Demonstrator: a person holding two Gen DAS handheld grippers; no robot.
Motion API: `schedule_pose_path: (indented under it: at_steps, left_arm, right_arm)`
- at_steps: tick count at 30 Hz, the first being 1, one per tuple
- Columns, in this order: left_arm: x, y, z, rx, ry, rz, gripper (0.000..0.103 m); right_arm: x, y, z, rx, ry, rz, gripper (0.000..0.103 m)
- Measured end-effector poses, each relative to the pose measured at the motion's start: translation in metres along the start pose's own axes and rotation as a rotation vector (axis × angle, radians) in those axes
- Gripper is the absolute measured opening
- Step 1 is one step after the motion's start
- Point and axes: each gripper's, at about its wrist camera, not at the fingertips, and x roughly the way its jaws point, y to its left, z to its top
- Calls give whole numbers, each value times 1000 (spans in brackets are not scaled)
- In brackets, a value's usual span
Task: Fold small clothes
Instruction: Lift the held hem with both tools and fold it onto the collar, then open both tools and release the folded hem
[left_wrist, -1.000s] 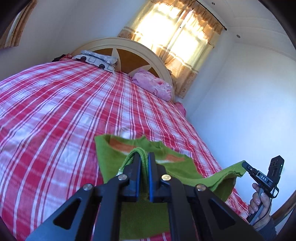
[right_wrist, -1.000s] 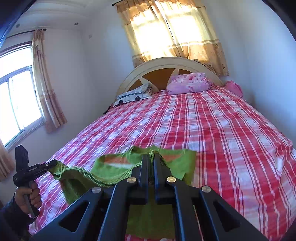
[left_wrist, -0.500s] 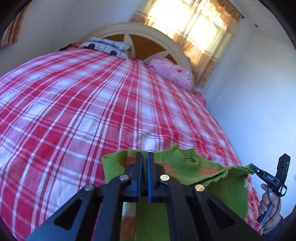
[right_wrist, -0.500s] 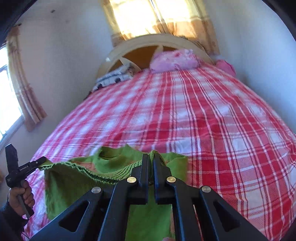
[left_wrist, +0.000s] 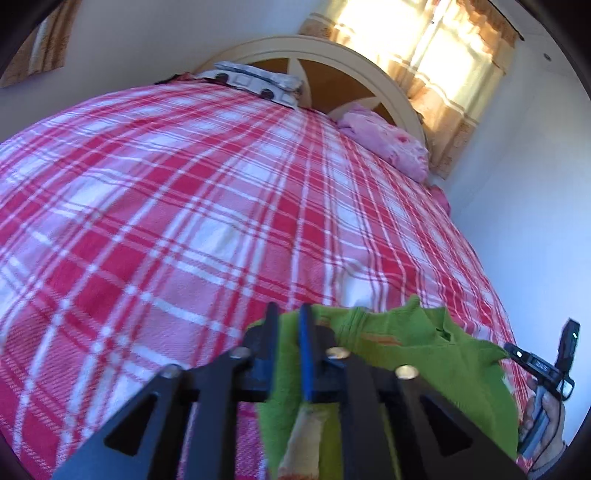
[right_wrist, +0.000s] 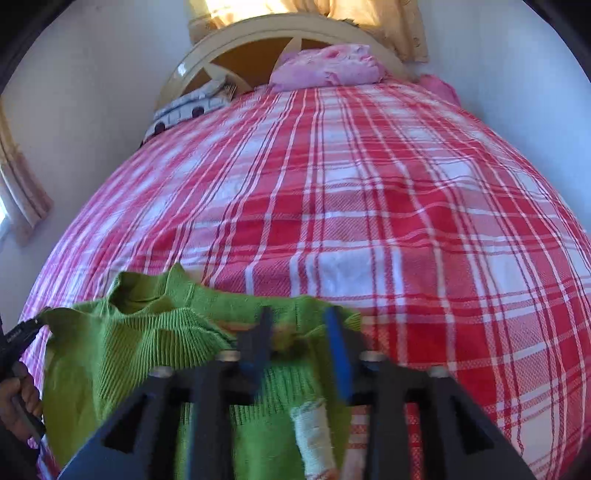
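The green knitted garment (right_wrist: 147, 343) is now laid on the red plaid bedspread (right_wrist: 369, 206), lower and flatter than a second ago. The left gripper (left_wrist: 288, 325) has just been opened to a narrow gap, cloth between unpressed. The right gripper (right_wrist: 299, 325), clamped before, is parted wider over the hem.

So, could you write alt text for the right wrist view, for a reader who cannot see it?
The right gripper, jaws apart and just opened, hovers over a green sweater lying on a bed with a red plaid cover. At the far end are a pink pillow and a cream headboard; the left gripper shows at the sweater's left edge.
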Motion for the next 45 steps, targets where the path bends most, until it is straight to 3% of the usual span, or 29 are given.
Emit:
schedule_pose_path:
  at_steps: [1,3,9,11,14,19,20,22,23,26,31,37,41,43,44,45]
  left_arm:
    - [-5,4,-1,-3,-10,1,33]
    - [-13,6,-6,4,-16,2,38]
    - [-2,-22,-13,155,90,-36,39]
    - [2,-30,-11,205,84,-15,39]
    - [9,-37,-7,249,104,-51,39]
    - [32,-50,-8,338,160,-30,39]
    - [38,-52,-9,355,180,-16,34]
    - [46,-54,-13,380,207,5,6]
    - [48,-54,-15,384,217,3,5]
    - [39,-52,-13,390,170,4,5]
    - [21,-34,6,260,67,-27,5]
    - [53,-31,0,231,121,21,5]
    - [56,-31,-5,238,127,32,6]
    - [52,-30,-3,237,116,44,14]
    - [49,-29,-2,231,108,56,14]
    - [46,-27,-1,219,102,57,14]
  right_arm:
    - [-3,-3,-2,7,-2,-2,44]
    - [-11,-8,-8,10,-6,-9,44]
    - [-19,-7,-15,-45,8,27,44]
    - [-18,0,-13,-75,12,48,44]
    - [-14,18,-9,-160,26,59,44]
    - [22,39,-6,-263,130,20,44]
    - [27,41,-8,-274,144,4,44]
    - [36,45,-9,-311,154,-46,20]
    - [38,46,-10,-320,159,-52,0]
    - [30,47,-9,-332,121,-63,0]
    - [4,35,5,-265,-10,-89,0]
    - [22,20,10,-207,-4,-163,0]
    - [25,17,5,-206,4,-149,0]
    - [16,21,3,-201,3,-77,0]
    - [12,25,3,-208,9,-62,6]
    - [8,30,1,-224,16,-61,33]
